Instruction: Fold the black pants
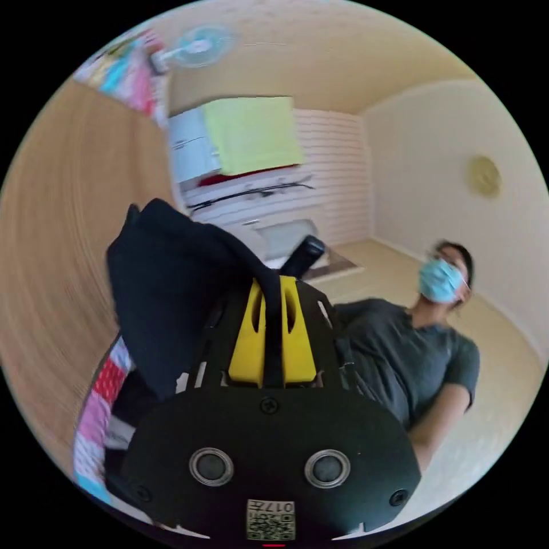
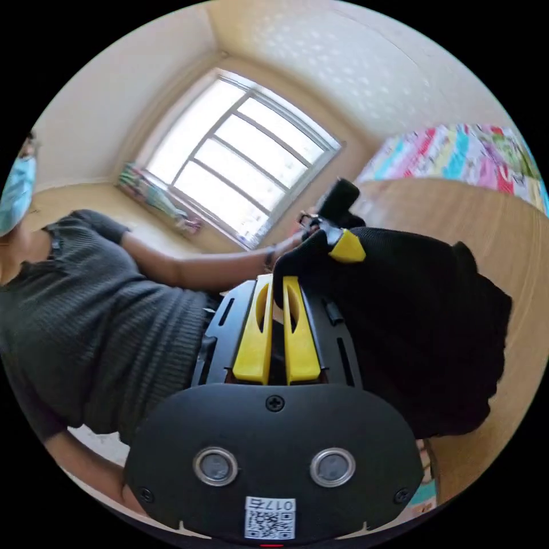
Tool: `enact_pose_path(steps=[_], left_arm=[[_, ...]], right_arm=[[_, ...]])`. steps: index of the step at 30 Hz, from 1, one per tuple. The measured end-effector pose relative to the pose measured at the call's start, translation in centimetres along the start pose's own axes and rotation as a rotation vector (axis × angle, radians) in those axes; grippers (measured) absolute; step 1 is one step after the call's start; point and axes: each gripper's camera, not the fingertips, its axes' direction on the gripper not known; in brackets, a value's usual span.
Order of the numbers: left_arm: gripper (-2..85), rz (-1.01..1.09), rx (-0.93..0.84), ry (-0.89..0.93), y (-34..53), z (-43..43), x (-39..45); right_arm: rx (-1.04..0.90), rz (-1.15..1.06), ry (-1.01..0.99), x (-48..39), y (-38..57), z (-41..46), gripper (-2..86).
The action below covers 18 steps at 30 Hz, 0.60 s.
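Observation:
The black pants (image 1: 171,286) hang lifted in the air, bunched to the left of my left gripper (image 1: 273,286). Its yellow jaws are closed on a strip of the black cloth running between them. In the right gripper view the pants (image 2: 417,331) drape to the right, and my right gripper (image 2: 277,283) has its yellow jaws pressed together on an edge of the fabric. The left gripper (image 2: 337,234) appears just beyond, with a yellow jaw tip against the same cloth, held by a person's hand.
A person in a dark grey shirt (image 2: 97,326) and a face mask stands close behind the grippers. A patchwork quilt (image 1: 100,412) lies below the pants. A wooden panel (image 1: 63,240), a window (image 2: 234,171) and a wall fan (image 1: 200,46) surround the space.

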Motion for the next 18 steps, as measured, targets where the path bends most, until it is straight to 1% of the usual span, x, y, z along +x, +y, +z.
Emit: enact_pose_path(steps=[1,2,3,4,5,7,9,11,13,14,16,17,18], left_arm=[[4.0,0.144,0.005,0.08,0.3,-0.4,3.4],[4.0,0.22,0.003,0.114,0.4,-0.6,5.2],[3.9,0.371,-0.009,0.166,0.8,-0.9,9.0],[3.7,0.509,-0.028,0.201,1.1,-1.2,12.8],[3.7,0.573,-0.034,0.21,1.3,-1.3,14.7],[3.3,0.817,0.01,0.227,2.9,-2.7,22.1],[3.3,0.935,0.055,0.228,4.4,-4.0,26.6],[3.2,1.011,0.116,0.23,6.2,-5.4,30.2],[3.2,1.067,0.189,0.188,8.9,-6.8,33.6],[3.2,1.085,0.212,0.194,9.7,-7.1,34.3],[3.1,1.161,0.305,0.307,12.2,-8.4,36.2],[3.2,1.169,0.319,0.34,12.6,-8.7,36.5],[3.2,1.175,0.336,0.405,13.3,-9.3,37.1]], right_arm=[[0.064,-0.066,-0.082,-1.2,-0.7,-0.4,2.4],[0.091,-0.1,-0.122,-1.8,-1.1,-0.5,2.4],[0.131,-0.168,-0.19,-3.0,-1.8,-0.5,2.4],[0.144,-0.244,-0.217,-4.4,-2.5,-0.1,2.4],[0.144,-0.286,-0.207,-5.1,-2.8,0.1,2.4],[0.168,-0.399,-0.093,-7.0,-2.8,0.9,2.7],[0.204,-0.435,-0.018,-7.6,-2.0,0.9,2.9],[0.211,-0.442,0.115,-7.6,-0.9,1.2,3.2],[0.205,-0.394,0.342,-6.7,0.4,2.0,5.0],[0.197,-0.38,0.383,-6.4,0.7,2.2,5.8],[0.183,-0.284,0.511,-4.5,1.5,3.2,9.4],[0.195,-0.249,0.544,-4.0,1.8,3.4,10.2],[0.254,-0.171,0.599,-3.0,2.6,3.5,11.8]])
